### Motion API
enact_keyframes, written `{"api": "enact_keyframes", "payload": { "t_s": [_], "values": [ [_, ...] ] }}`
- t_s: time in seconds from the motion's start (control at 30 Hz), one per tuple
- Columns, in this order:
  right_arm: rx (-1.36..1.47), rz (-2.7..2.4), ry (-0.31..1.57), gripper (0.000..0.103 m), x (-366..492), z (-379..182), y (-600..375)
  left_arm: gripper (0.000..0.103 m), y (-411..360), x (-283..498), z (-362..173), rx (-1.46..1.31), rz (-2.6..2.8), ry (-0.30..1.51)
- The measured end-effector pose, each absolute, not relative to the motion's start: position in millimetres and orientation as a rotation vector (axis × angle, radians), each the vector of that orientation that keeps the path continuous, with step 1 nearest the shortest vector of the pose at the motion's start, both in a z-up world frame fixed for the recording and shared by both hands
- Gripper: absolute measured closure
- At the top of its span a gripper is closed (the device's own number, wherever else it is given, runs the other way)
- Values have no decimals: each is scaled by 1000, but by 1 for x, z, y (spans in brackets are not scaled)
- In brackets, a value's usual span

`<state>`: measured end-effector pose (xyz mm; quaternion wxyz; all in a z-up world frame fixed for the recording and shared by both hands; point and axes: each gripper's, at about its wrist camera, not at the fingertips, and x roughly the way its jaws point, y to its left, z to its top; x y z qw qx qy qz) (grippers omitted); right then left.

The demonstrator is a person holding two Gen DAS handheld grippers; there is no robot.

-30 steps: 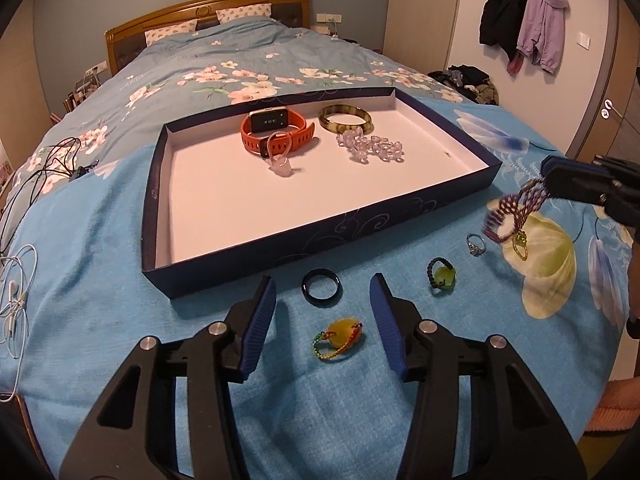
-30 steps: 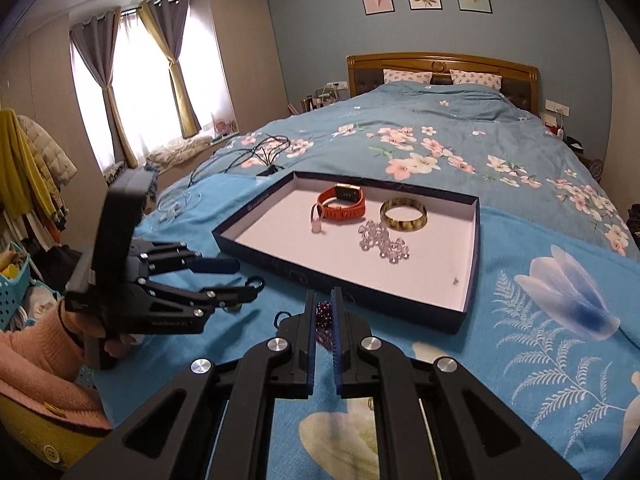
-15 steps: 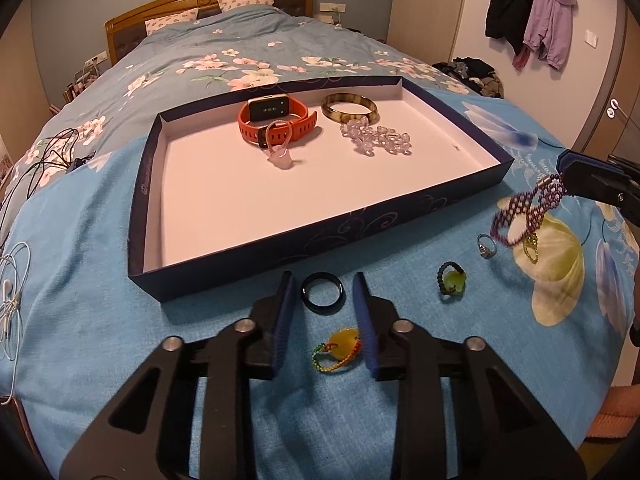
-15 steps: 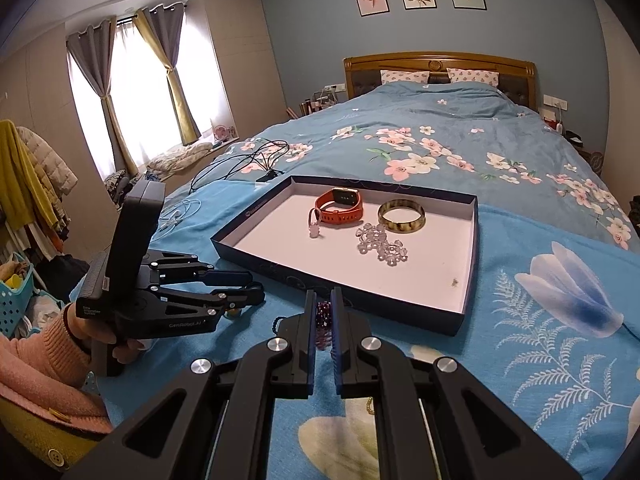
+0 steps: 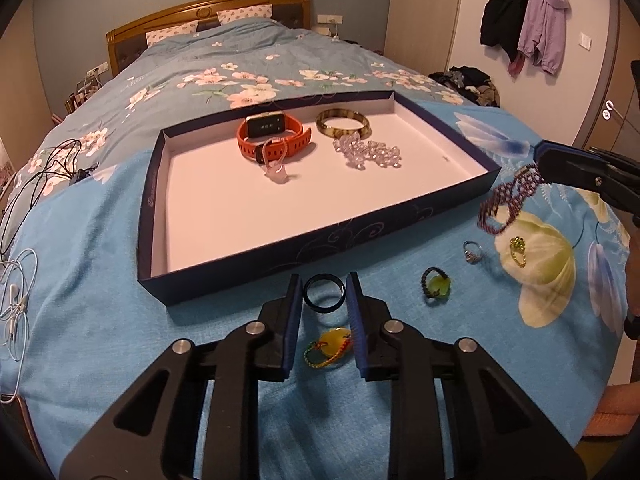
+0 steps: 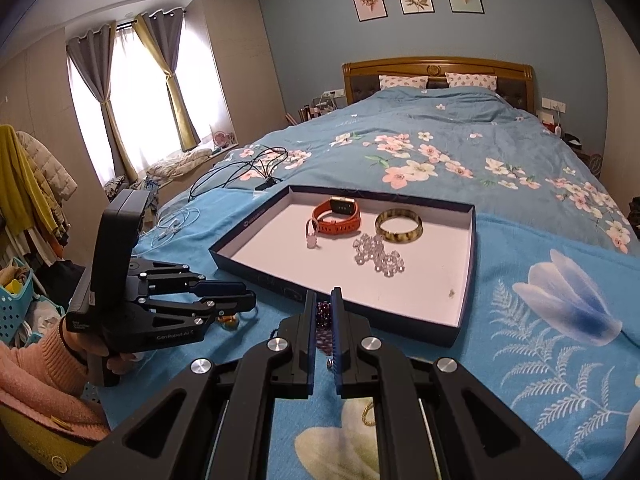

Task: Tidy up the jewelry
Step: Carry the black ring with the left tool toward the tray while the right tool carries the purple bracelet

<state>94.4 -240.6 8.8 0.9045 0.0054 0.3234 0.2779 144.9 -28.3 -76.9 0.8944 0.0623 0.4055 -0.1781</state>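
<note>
Because the black ring [image 5: 324,293] lies flat on the soft blue blanket [image 5: 100,264] with the left tool [image 5: 323,295] closed in on both its sides, the pads just at or touching its rim, the likeliest slip is the thin band tipping or squirting forward as the squeeze finishes, or the tips snagging the fabric under it. It sits at lower centre of the left view, just in front of the near wall of the dark blue tray [image 5: 360,236], with a yellow bead charm [image 5: 330,346] lying lower between the fingers. The right tool [image 6: 324,312] is clamped on a purple beaded bracelet [image 5: 510,200], which dangles at the right edge of the left view over a silver ring [image 5: 471,251] and a gold ring [image 5: 517,251]; a swinging loop could catch the tray's corner. A green-stone ring [image 5: 436,284] lies lower right of centre. Inside the tray, upper centre, rest an orange watch [image 5: 272,136], a tortoiseshell bangle [image 5: 342,124] and a clear crystal bracelet [image 5: 366,153].
</note>
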Motion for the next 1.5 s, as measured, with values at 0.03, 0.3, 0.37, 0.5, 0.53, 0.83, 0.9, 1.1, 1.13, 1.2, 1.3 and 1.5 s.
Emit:
{"api": "enact_keyframes", "payload": {
  "t_s": [0.03, 0.3, 0.37, 0.5, 0.53, 0.83, 0.9, 1.1, 1.13, 1.2, 1.3, 1.5],
  "values": [
    [10, 574, 664, 98, 95, 10, -241, 81, -28, 144, -74, 124, -371, 835],
    [-10, 577, 633, 98, 104, 18, -236, 81, -27, 139, -51, 111, -387, 771],
    [-14, 576, 627, 98, 107, 21, -236, 81, -27, 141, -47, 109, -385, 762],
    [-24, 574, 613, 98, 114, 25, -234, 81, -26, 146, -39, 99, -382, 750],
    [-26, 573, 608, 98, 116, 27, -234, 81, -25, 146, -39, 97, -383, 747],
    [-30, 571, 609, 98, 137, 28, -232, 81, -24, 163, -36, 83, -374, 748],
    [-33, 568, 611, 98, 140, 28, -231, 81, -25, 166, -36, 84, -374, 749],
    [-25, 565, 625, 98, 151, 25, -228, 81, -27, 175, -36, 88, -370, 751],
    [-22, 567, 628, 98, 152, 24, -229, 81, -28, 178, -36, 89, -369, 750],
    [-22, 566, 633, 98, 153, 23, -227, 81, -29, 183, -36, 89, -366, 751],
    [-19, 568, 642, 98, 157, 20, -225, 81, -31, 190, -37, 88, -362, 754],
    [-18, 570, 659, 98, 166, 17, -222, 81, -32, 196, -39, 88, -357, 758]
  ]
}}
